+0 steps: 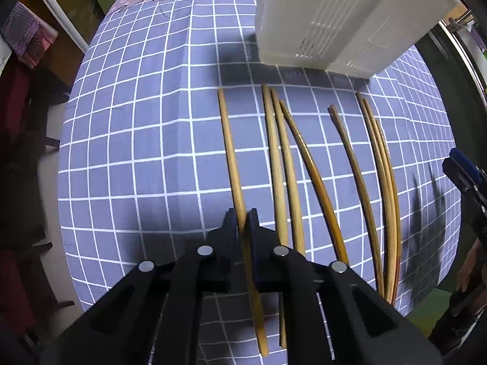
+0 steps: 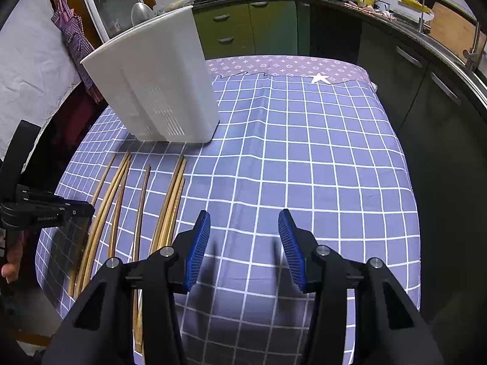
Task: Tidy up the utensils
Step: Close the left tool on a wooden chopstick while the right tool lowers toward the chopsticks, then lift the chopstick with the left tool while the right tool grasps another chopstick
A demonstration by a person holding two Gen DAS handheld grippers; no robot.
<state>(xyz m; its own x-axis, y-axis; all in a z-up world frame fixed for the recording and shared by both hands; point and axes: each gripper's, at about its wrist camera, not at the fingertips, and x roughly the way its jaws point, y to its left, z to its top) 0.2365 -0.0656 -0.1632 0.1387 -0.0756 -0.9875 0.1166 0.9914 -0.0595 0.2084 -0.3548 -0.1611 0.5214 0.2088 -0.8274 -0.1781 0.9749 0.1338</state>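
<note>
The left tool (image 1: 242,217) is clenched on one chopstick (image 1: 230,152), the leftmost of the row, which passes between its two fingers. The other chopsticks (image 1: 304,164) lie side by side on the checked cloth (image 1: 137,152) of the desk, some touching each other, with their far ends pointing toward the white basket (image 1: 328,21). The basket stands just behind them. The right tool (image 2: 244,243) is released, its blue pads (image 2: 197,249) wide apart above bare cloth, to the right of the chopsticks.
</note>
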